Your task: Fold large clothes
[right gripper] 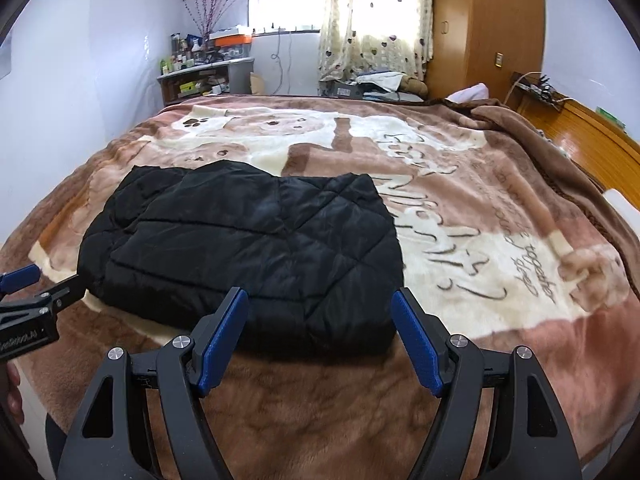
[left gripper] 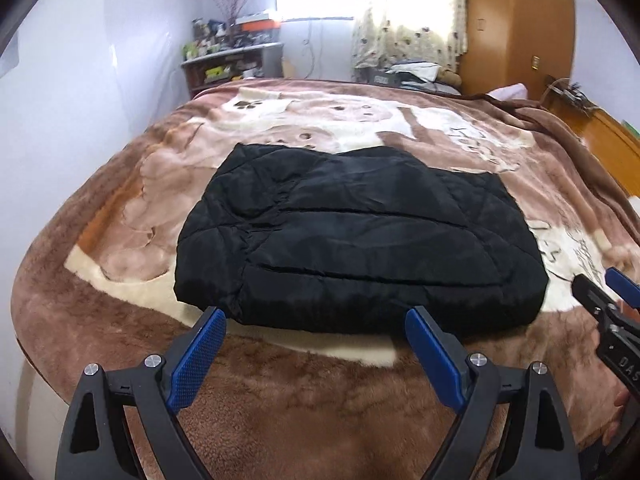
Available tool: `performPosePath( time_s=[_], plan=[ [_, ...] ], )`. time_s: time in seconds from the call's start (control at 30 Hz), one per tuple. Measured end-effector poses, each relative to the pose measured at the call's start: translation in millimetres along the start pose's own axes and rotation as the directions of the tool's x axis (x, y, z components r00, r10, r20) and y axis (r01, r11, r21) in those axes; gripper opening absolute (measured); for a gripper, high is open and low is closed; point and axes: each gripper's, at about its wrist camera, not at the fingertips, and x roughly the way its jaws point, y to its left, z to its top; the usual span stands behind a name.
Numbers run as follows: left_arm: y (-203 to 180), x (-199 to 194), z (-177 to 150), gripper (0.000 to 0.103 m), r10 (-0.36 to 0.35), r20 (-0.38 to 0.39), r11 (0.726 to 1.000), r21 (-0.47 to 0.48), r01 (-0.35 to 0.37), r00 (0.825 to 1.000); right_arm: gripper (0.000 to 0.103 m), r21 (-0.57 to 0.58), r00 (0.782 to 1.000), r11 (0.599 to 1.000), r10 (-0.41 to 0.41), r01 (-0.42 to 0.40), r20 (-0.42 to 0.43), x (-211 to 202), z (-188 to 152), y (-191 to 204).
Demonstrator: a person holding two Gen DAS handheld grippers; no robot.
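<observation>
A black quilted jacket [left gripper: 352, 240] lies folded into a thick rectangle on the brown and cream blanket [left gripper: 120, 208] of a bed. My left gripper [left gripper: 316, 324] hovers over the blanket just short of the jacket's near edge, open, with nothing between its blue pads. In the right wrist view the same jacket [right gripper: 248, 248] lies left of centre, and my right gripper [right gripper: 320, 304] stands open before its near right corner, holding nothing. Each gripper shows at the edge of the other's view: the right gripper [left gripper: 608, 292] at the far right, the left gripper [right gripper: 24, 280] at the far left.
The blanket [right gripper: 480, 240] spreads wide to the right of the jacket. Beyond the bed stand a cluttered shelf [left gripper: 232, 60], a curtained window [right gripper: 376, 20] and a wooden wardrobe [right gripper: 488, 28]. A wooden headboard [right gripper: 592, 140] runs along the right. A white wall [left gripper: 80, 100] borders the left.
</observation>
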Motion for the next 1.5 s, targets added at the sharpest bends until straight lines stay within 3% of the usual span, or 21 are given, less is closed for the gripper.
performPosePath(
  time_s=[0.13, 0.57, 1.5],
  plan=[
    [-9.3, -15.7, -8.3, 0.092, -0.038, 0.021, 0.999, -0.004, 0.038, 0.999, 0.074, 0.030, 1.000, 1.000, 0.010, -0.010, -0.003, -10.5, -10.4, 0.8],
    [-27.9, -34.2, -15.7, 0.092, -0.042, 0.064, 0.999, 0.016, 0.042, 0.997, 0.074, 0.058, 1.000, 0.998, 0.001, -0.002, 0.023, -25.8, -22.5, -5.2],
    [-37.7, -35.9, -23.0, 0.092, -0.003, 0.073, 1.000, 0.031, 0.001, 0.997, 0.074, 0.058, 0.999, 0.998, 0.019, -0.021, 0.026, -31.2, -26.7, -0.9]
  ],
)
